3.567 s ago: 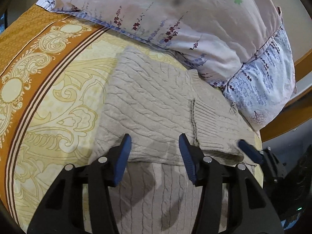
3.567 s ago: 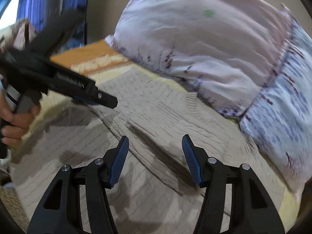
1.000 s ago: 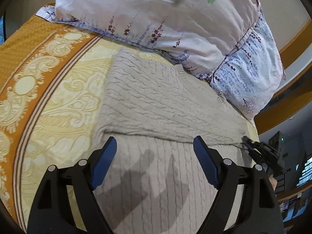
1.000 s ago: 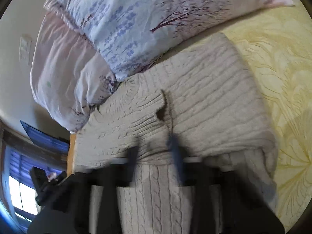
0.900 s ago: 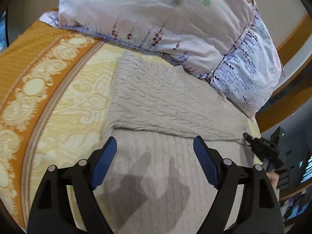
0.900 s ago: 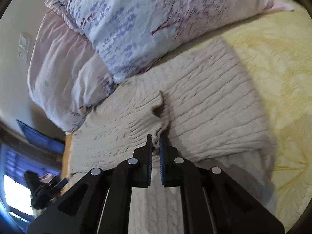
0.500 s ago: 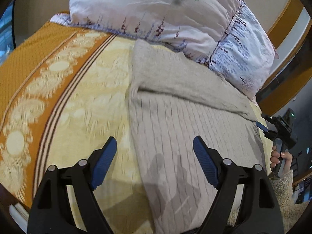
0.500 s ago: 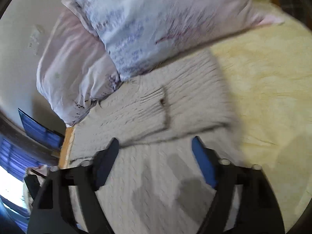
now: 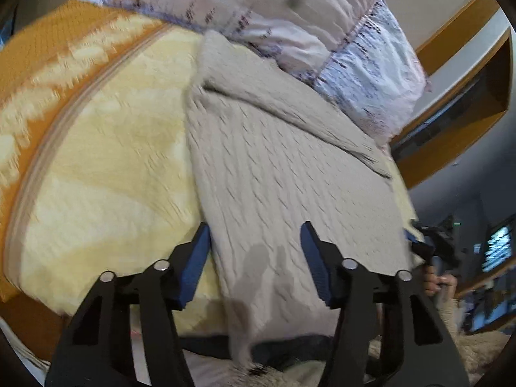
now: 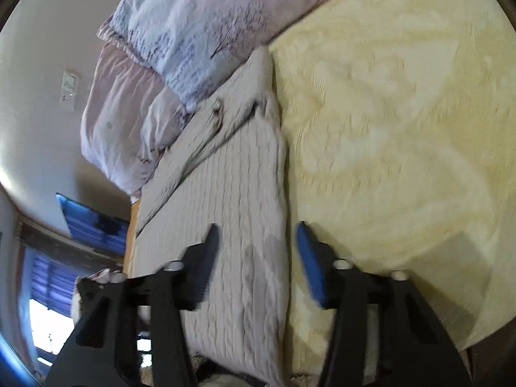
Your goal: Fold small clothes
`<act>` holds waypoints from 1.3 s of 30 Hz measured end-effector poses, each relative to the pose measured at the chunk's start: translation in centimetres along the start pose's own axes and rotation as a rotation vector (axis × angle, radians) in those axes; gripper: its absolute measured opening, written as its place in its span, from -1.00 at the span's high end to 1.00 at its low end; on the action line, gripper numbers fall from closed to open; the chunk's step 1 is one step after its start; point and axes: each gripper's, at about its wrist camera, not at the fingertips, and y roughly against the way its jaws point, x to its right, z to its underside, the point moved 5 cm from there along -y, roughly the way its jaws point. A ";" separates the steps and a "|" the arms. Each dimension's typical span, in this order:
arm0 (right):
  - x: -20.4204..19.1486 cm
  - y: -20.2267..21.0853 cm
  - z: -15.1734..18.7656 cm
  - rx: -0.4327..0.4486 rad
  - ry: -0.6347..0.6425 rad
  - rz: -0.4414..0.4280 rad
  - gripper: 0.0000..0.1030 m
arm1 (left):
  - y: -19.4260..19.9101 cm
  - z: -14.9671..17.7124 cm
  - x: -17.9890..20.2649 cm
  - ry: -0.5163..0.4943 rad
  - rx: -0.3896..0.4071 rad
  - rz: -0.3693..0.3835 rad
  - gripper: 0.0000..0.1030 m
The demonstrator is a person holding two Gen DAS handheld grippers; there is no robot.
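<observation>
Garment: a beige cable-knit sweater (image 9: 283, 167) is laid lengthwise on the bed (image 9: 106, 167), its upper end against the pillows (image 9: 290, 16) at 12 o'clock, its lower end hanging over the mattress edge at 6 o'clock.

Done so far: the sleeves appear to have been brought in across the upper body; a folded layer with a ribbed cuff (image 10: 219, 109) is seen lying over the chest in the right wrist view. The side edges look fairly straight, so the piece is judged to be narrowed to a long rectangle.

Left to do: the lengthwise fold is not yet made. The hem still has to be lifted and carried toward the pillows, probably once or twice, then smoothed. Task judged roughly at its midpoint.

Left gripper (image 9: 254, 258): jaws spread wide, nothing between them. It is poised over the sweater's lower left corner, the left edge of the knit lying just inside the left pad at 7 o'clock. Contact with the cloth cannot be told.

Right gripper (image 10: 256, 258): jaws likewise wide apart and empty, straddling the sweater's right edge, one finger over knit, the other over the yellow bedspread (image 10: 403, 129). View is motion-blurred.

Other: in the left wrist view the right gripper is glimpsed at 3 o'clock, by the sweater's far lower corner.
</observation>
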 end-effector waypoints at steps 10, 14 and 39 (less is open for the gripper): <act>-2.3 -0.4 5.0 -0.129 0.011 -0.255 0.32 | 1.1 4.1 1.5 0.032 -0.015 0.164 0.06; -2.6 0.2 6.8 -0.161 0.018 -0.286 0.35 | 0.8 5.2 2.1 0.034 -0.038 0.219 0.13; -7.8 4.6 4.1 0.153 0.288 -0.174 0.83 | 2.8 2.2 4.3 -0.131 0.030 0.129 0.88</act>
